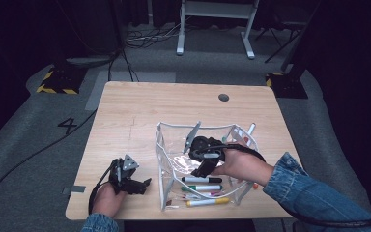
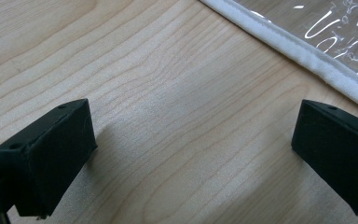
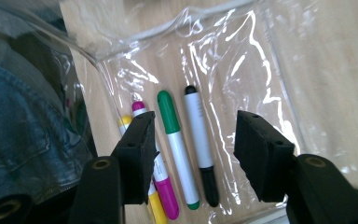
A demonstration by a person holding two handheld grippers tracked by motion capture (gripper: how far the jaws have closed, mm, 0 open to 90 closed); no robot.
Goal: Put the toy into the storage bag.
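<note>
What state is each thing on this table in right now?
Clear pouch: open, standing on the table.
Black marker: capped, lying flat inside the pouch.
Green marker: capped, lying beside it.
Right tongs: open above the markers, holding nothing.
Left tongs: open, empty, over bare wood.

A light wooden desk [image 1: 135,116] with a small grey round grommet [image 1: 223,97] was seen on grey carpet [image 1: 24,140]. A white-framed stand [image 1: 215,21] and black cables [image 1: 145,36] were seen beyond it.
</note>
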